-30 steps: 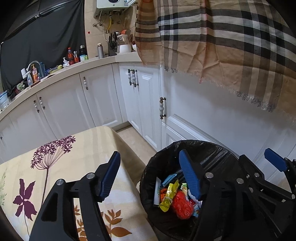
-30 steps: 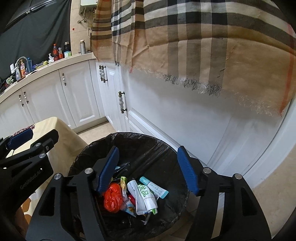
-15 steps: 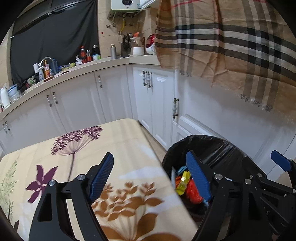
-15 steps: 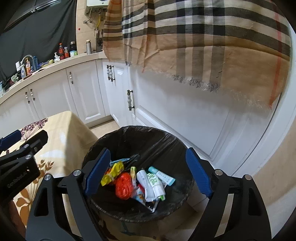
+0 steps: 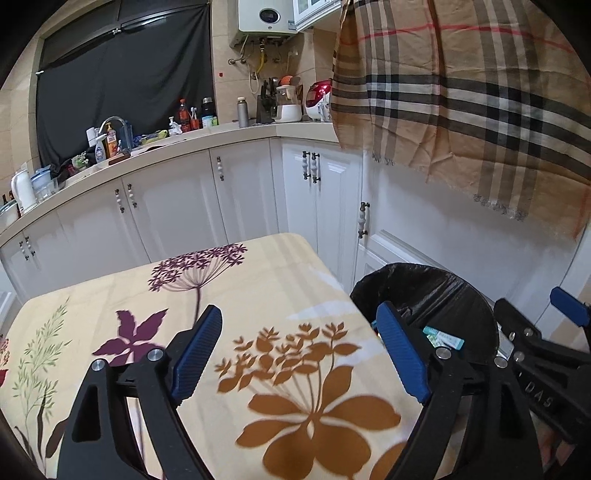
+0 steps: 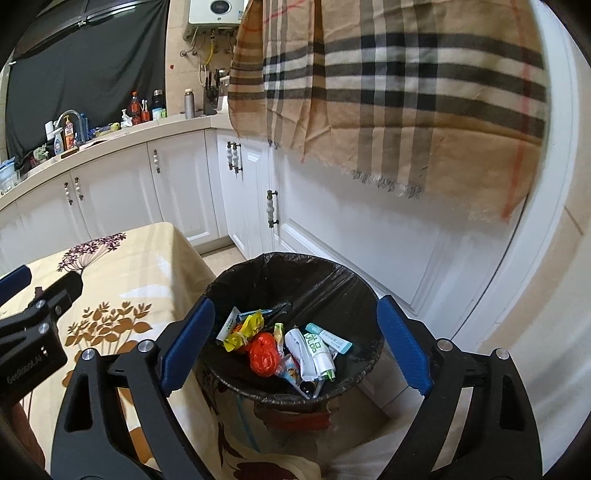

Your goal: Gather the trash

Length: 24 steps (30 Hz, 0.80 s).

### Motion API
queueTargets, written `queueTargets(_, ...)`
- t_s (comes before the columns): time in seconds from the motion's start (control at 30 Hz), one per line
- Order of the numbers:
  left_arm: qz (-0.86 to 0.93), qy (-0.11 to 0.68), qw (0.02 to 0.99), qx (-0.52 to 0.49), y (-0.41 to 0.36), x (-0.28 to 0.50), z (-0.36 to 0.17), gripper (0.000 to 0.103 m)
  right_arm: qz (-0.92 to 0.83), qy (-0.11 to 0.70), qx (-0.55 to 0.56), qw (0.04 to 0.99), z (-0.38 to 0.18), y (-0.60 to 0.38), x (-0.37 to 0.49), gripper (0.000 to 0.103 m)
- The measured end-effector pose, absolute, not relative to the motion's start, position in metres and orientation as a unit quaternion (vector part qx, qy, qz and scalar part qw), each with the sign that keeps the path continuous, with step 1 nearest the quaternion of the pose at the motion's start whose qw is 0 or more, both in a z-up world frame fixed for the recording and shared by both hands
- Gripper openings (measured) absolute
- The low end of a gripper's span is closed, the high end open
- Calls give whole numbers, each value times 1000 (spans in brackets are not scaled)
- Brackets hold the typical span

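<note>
Black-lined round bin: holds crumpled wrappers.
Left gripper: jaws just opening, empty, above floral tablecloth.
Right gripper: jaws just opening, empty, over bin.

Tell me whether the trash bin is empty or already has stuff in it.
Not empty. The black-lined trash bin holds a red crumpled bag, a yellow wrapper and a white tube, all low inside it.

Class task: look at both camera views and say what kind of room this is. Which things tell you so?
Almost certainly a home kitchen. A curved countertop runs over white cabinets, with a sink tap and bottles along it, a knife block in the corner, and a wall-mounted water heater above.
</note>
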<state>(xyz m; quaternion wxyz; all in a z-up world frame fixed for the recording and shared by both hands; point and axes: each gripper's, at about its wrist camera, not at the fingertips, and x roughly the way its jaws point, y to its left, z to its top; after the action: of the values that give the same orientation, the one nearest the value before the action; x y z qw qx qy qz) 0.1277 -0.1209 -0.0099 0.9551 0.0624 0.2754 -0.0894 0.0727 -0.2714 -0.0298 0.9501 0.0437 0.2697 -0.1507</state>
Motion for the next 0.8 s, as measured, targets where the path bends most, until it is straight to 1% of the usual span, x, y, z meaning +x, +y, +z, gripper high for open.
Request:
queueTargets(0.37,-78,266,960,43,-91,89,7,84,-147,251,33,956,-10,-253,35,90)
queueTargets(0.5,-70,250,965,43,-83,77,15,85,-143,246,30,958,-6,-247,26,90)
queueTargets(0.8,-64,242,968,32,-69,64,23,85,-133,232,19,963,6,-234,13,90)
